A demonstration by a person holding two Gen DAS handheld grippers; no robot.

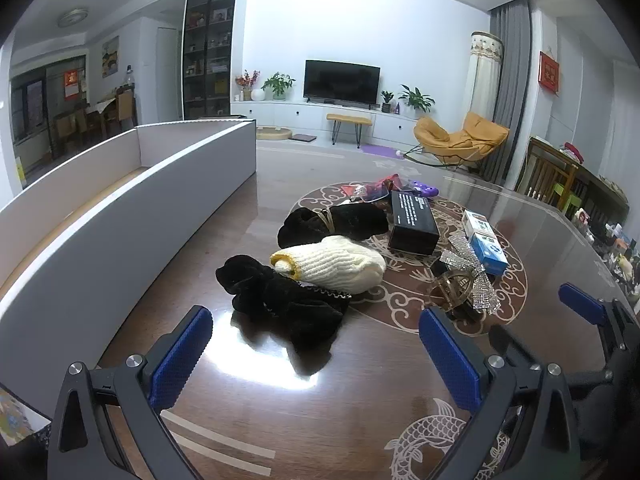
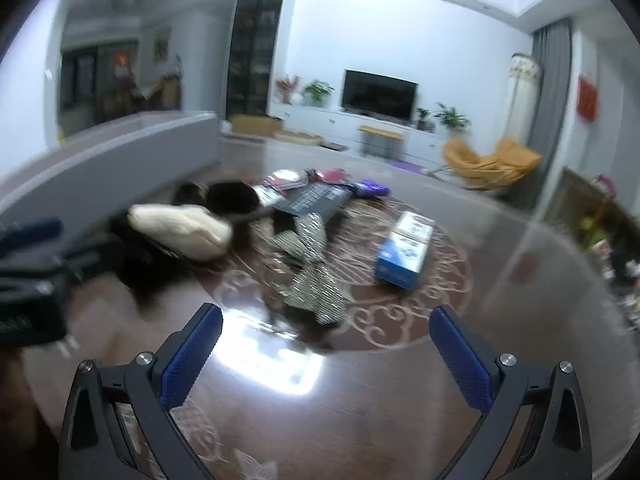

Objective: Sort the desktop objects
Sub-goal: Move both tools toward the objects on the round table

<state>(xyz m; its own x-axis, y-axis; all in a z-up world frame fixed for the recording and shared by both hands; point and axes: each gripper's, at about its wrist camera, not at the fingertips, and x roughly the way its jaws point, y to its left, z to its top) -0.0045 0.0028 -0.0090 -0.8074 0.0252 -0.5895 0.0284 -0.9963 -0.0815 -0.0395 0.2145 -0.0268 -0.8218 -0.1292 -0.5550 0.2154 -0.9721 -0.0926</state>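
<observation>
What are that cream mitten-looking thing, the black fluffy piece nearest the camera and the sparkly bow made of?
The cream mitten looks like knitted wool or acrylic yarn: ribbed stitch rows show, with a yellow cuff edge. The black fluffy piece seems velvet or plush fabric, matte and deep-piled, with soft folds. The sparkly bow appears covered in rhinestones or sequins, given its glittering grid; the backing can't be told.

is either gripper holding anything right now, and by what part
Nothing is held. The left gripper and right gripper are both open over the table, with no item between their fingers.
</observation>
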